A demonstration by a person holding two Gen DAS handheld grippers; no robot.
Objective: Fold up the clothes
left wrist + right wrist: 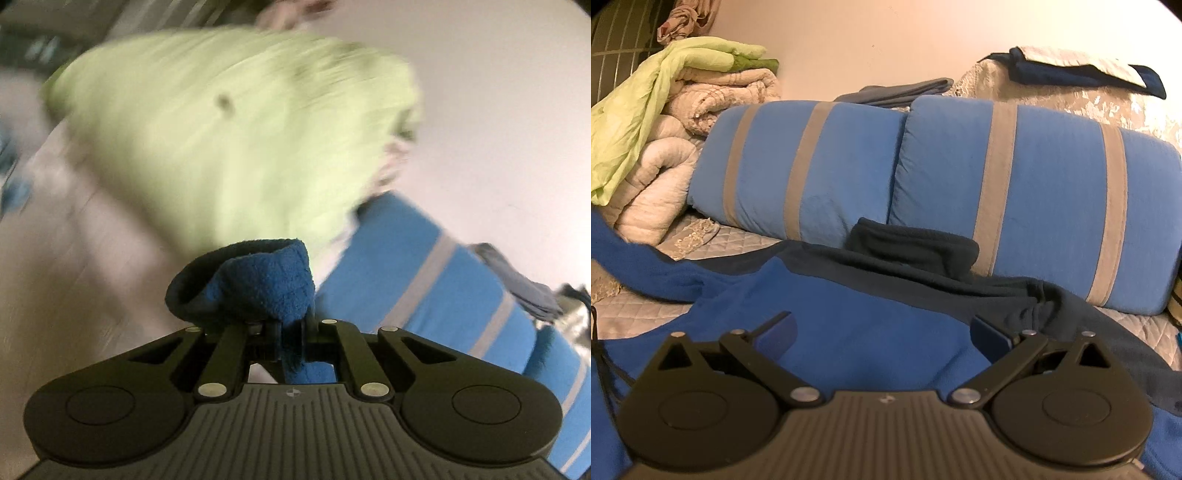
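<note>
- Left claw (286, 328): clenched on a bunched fold of the blue fleece garment (258, 284). The cloth bulges up ahead of the fingertips in a rounded wad with a dark navy edge, and a strip of it runs back between the jaws toward the camera.
- Ahead of that claw and to its left, the view is badly blurred. A large pale green cloth (229, 140) fills the space above and beyond the wad; details on it cannot be made out.
- To the right of the left claw lies a blue cushion with grey stripes (424, 288), and past its far edge a folded grey-blue item (524, 288).
- Right claw (882, 332): released, jaws spread wide, nothing between the blue pads (775, 334). It hovers just over the blue fleece garment (871, 332), which is spread flat under and ahead of it on a quilted bed cover (746, 242).
- The garment's dark navy collar (912, 251) lies straight ahead of the right claw, against the cushions.
- Far left of the right claw: a stack of beige quilts (713, 96) with the pale green cloth (646, 110) draped over it.
- Beyond the collar, two blue cushions with grey stripes (1034, 184) lie side by side, touching.
- Far right and beyond: a dark navy cloth (1071, 72) lies on a patterned cover.
</note>
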